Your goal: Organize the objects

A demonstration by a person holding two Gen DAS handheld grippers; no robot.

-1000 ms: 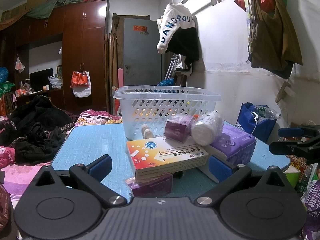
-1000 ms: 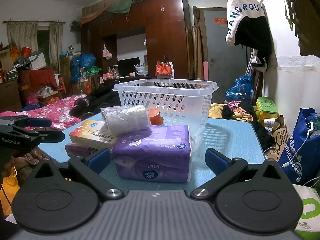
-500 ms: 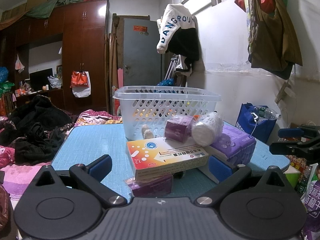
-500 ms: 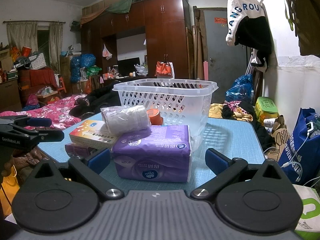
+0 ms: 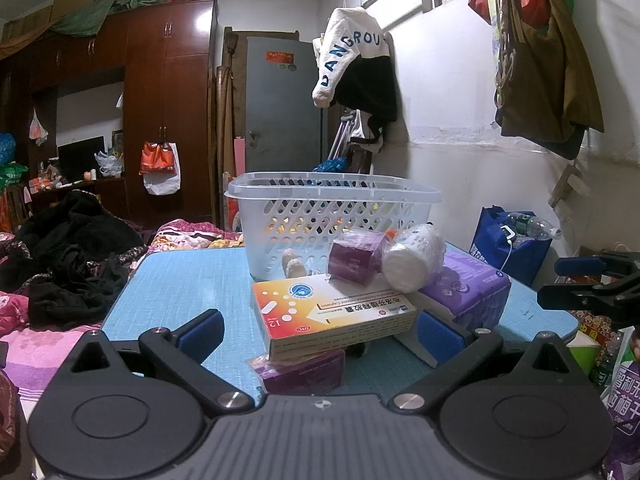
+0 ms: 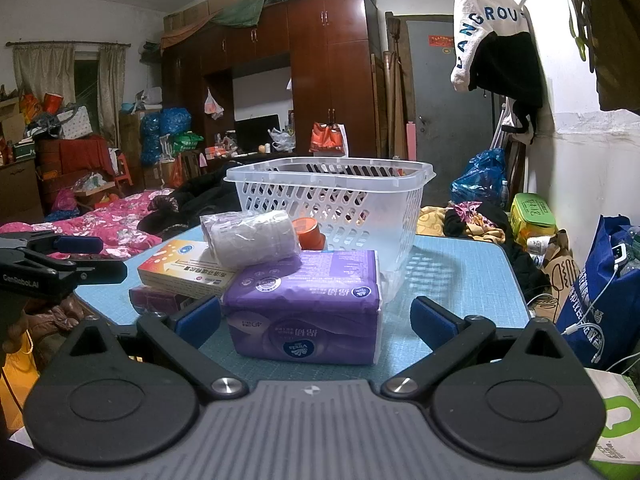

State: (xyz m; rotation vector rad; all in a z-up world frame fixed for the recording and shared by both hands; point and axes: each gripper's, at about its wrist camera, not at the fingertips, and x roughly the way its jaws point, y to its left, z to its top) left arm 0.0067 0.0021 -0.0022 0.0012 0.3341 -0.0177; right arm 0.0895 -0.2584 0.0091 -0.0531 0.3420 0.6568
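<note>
A white perforated basket (image 5: 332, 216) (image 6: 332, 204) stands on the blue table (image 5: 184, 280) (image 6: 460, 276). In front of it lies a pile: an orange-and-white medicine box (image 5: 332, 312) (image 6: 180, 268), a small purple packet (image 5: 304, 372) under it, a purple roll (image 5: 354, 258), a white wrapped roll (image 5: 412, 260) (image 6: 248, 236) and a purple tissue pack (image 5: 464, 288) (image 6: 304, 308). My left gripper (image 5: 316, 332) is open, its fingers on either side of the medicine box. My right gripper (image 6: 316, 320) is open around the tissue pack.
An orange cap (image 6: 308, 234) sits by the basket. The right gripper shows at the right edge of the left wrist view (image 5: 592, 284). A bed with dark clothes (image 5: 68, 256) lies left of the table. A blue bag (image 5: 508, 244) stands at the wall.
</note>
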